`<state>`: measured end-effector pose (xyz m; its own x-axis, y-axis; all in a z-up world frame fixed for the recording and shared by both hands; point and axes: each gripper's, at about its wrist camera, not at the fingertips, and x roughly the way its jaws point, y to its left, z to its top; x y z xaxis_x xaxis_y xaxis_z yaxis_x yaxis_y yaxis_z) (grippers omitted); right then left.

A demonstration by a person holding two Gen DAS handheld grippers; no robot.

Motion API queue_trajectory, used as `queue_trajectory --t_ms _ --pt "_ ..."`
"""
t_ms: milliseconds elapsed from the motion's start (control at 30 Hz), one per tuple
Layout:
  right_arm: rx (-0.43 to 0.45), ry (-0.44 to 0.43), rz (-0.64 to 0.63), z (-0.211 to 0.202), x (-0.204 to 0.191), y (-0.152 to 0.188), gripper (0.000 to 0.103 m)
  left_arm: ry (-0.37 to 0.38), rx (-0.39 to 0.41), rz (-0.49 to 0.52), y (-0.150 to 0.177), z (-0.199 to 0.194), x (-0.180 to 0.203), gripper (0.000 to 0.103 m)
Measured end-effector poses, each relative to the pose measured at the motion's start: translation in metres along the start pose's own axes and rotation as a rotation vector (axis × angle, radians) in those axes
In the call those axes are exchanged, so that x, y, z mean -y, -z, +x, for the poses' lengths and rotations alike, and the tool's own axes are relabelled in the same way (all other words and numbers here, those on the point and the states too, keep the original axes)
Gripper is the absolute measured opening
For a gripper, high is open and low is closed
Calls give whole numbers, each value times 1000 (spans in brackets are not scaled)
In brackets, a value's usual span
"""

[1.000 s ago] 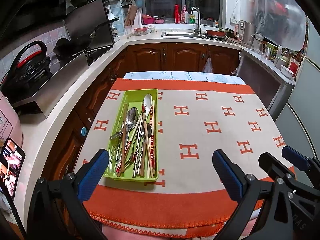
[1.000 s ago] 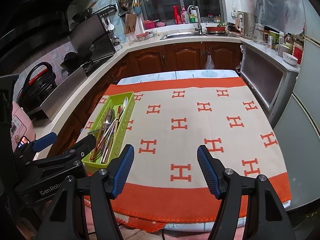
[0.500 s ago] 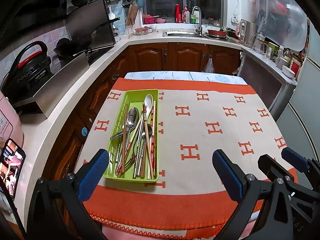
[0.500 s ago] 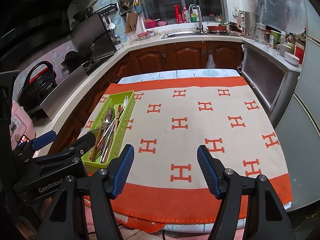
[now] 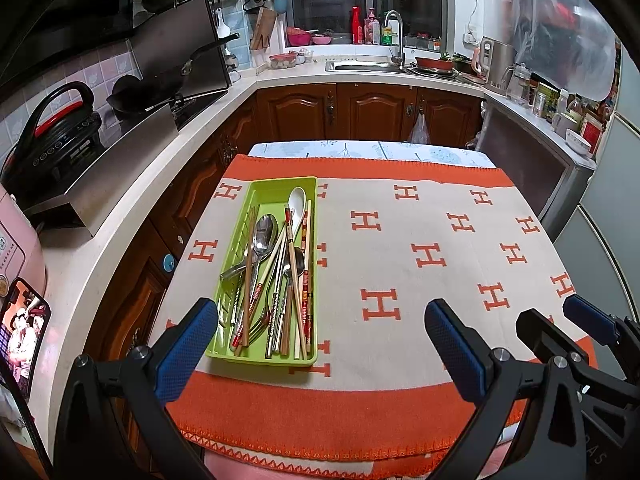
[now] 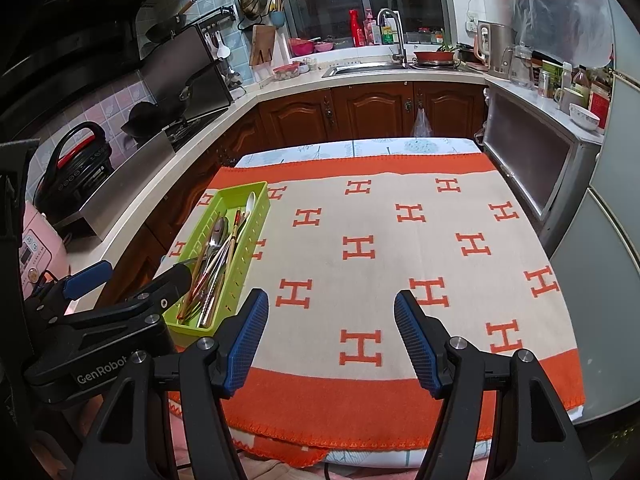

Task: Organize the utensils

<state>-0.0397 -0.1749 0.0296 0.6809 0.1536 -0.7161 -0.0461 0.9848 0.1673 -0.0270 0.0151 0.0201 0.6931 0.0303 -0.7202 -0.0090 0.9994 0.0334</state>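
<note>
The left claw (image 5: 320,344) hangs over the near edge of the tabletop, fingers spread wide and holding nothing. The right claw (image 6: 332,338) sits just beside it, likewise spread wide and empty-handed.

Bright, sharp frames; fisheye-warped edges

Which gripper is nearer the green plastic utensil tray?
Left. The left gripper, open, hangs just short of the green plastic utensil tray's near end, its left finger beside it. The right gripper, open, sits off to the tray's right over bare cloth.
</note>
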Motion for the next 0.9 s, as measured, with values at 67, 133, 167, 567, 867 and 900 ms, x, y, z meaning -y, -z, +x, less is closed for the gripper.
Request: queue_trajectory --t_ms 67,133,167,567,867,900 --pt "-1 0 0 1 0 0 67 -1 1 1 0 0 0 102" --pt "0 0 1 0 0 0 67 0 0 1 0 0 1 102" --pt "0 0 1 0 0 0 67 0 -1 1 0 1 0 102" --pt "-1 -5 6 2 0 0 67 4 -14 4 3 5 0 102" --pt "-4 -9 6 4 3 1 67 -2 -20 13 2 8 5 102" --pt "-7 -11 9 6 3 2 67 0 -24 14 2 8 6 102"
